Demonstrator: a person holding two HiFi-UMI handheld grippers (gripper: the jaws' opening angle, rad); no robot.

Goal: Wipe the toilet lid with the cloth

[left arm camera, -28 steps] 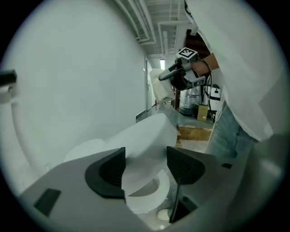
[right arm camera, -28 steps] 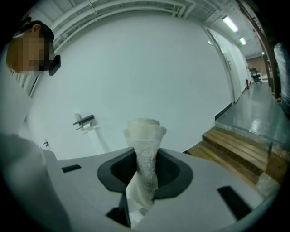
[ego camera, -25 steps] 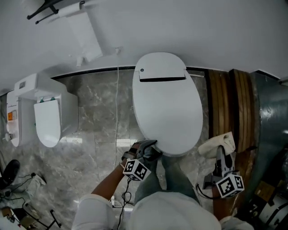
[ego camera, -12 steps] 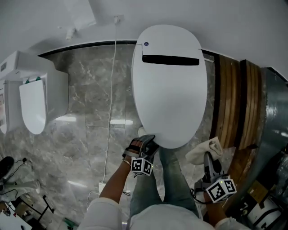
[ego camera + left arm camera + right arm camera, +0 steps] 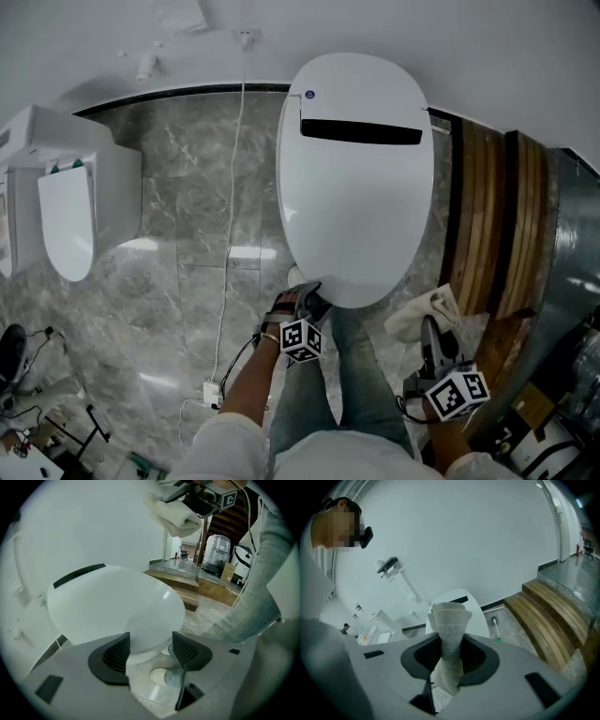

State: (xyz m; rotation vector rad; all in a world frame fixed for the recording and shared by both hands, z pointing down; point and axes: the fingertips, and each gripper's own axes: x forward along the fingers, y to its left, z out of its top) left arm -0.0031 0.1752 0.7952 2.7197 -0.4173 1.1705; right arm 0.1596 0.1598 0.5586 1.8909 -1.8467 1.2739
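Observation:
The toilet's closed white lid fills the middle of the head view. My left gripper sits at the lid's front edge. In the left gripper view it is open, and the front rim of the lid shows between its jaws. My right gripper hangs off the lid's front right corner, shut on a bunched pale cloth. In the right gripper view the cloth stands up out of the gripper, apart from the lid behind it.
A second white toilet unit stands at the left on the grey marble floor. A white cable runs down the floor beside the toilet. Wooden steps and a grey metal tank lie to the right. The person's legs are just in front.
The head view has swung, so the toilet now looks larger and higher in frame. The left gripper stays at the lid's front edge. The right gripper, still holding the cloth, has shifted slightly left.

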